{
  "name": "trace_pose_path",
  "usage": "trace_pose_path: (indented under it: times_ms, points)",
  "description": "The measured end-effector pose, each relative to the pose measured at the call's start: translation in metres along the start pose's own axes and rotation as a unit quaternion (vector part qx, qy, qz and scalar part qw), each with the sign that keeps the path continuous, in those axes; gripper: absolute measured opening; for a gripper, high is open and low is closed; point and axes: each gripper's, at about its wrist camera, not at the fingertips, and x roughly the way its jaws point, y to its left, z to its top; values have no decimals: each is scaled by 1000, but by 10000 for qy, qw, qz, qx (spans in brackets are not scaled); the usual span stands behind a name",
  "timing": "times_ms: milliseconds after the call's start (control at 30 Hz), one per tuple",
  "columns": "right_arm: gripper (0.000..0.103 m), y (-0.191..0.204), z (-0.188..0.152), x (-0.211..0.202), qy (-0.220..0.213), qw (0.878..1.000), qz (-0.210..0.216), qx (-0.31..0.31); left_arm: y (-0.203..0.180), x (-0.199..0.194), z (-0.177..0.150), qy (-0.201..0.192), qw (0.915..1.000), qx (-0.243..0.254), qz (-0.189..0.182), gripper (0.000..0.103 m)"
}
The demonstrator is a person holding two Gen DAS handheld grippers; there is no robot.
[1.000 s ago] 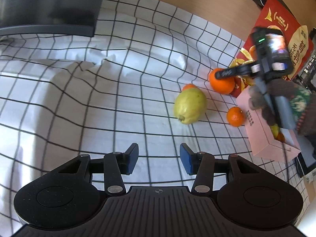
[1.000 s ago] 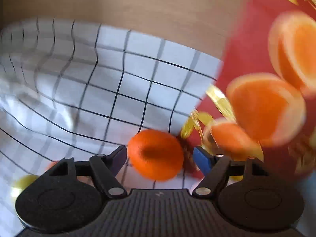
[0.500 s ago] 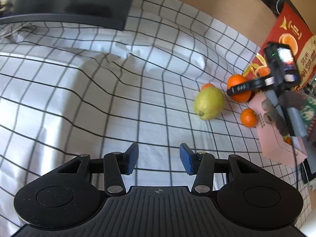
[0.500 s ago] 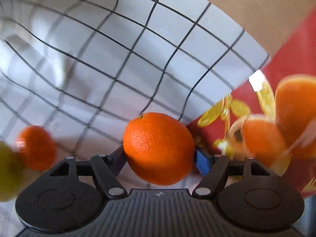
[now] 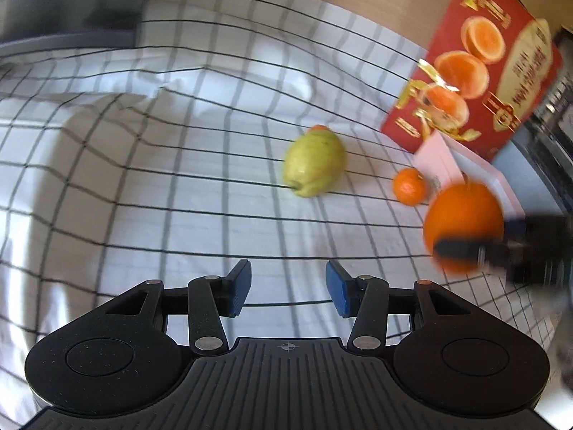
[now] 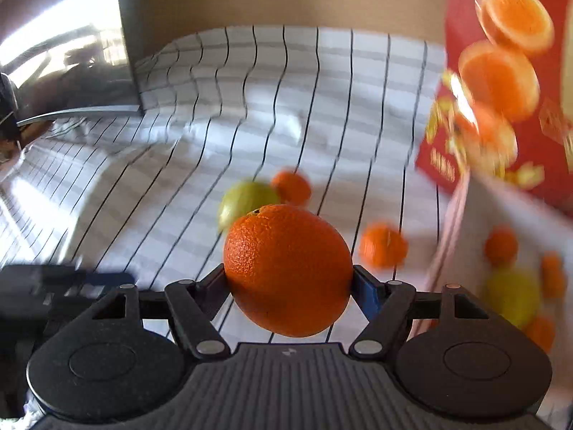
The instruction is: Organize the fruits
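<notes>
Right tool [image 6: 288,281] clenches big orange [image 6: 288,268], lifted, just left of pink box [image 6: 465,215] w/ fruit inside. Left tool [image 5: 286,286] released, empty. Risk: round, slick skin w/ 2 small pads; orange may slip out.

Right gripper [image 6: 289,279]: both pads clamped on 1 large orange [image 6: 288,268], lifted off the checked cloth [image 6: 250,107]. Beyond it: 1 green fruit [image 6: 243,200], 2 mandarins [image 6: 292,186]. Right: red carton [image 6: 501,82]; pink box [image 6: 465,236], blurred fruit inside.
</notes>
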Motion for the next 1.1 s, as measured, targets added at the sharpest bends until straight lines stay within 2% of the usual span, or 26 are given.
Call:
trace_pose_path:
  times_ms: [167, 300, 333, 567, 700, 833, 967, 1100]
  points:
    - [72, -4, -59, -10, 132, 9995, -193, 192, -26, 12, 4, 115, 9992, 369, -131, 51]
    - [72, -28, -96, -15, 261, 9969, -358, 649, -48, 21, 8, 160, 9973, 686, -219, 51]
    - [72, -35, -104, -19, 171, 9960, -299, 829, -54, 23, 9, 157, 9966, 774, -222, 51]
    - [73, -51, -126, -31, -143, 9922, -416, 1167, -68, 31, 32, -114, 9949, 997, -88, 51]
    - [75, -43, -129, -29, -245, 9909, -713, 1118, -68, 38, 61, -257, 9933, 1125, 77, 51]
    - [75, -44, -138, -21, -104, 9879, -726, 1370, -77, 62, 90, -71, 9906, 1366, 53, 51]
    - [77, -41, -144, -20, -93, 9875, -776, 1366, -83, 94, 116, 172, 9847, 1680, 436, 51]
    - [80, -36, -147, -19, -115, 9889, -840, 1222, -79, 121, 127, 517, 9776, 1926, 677, 51]
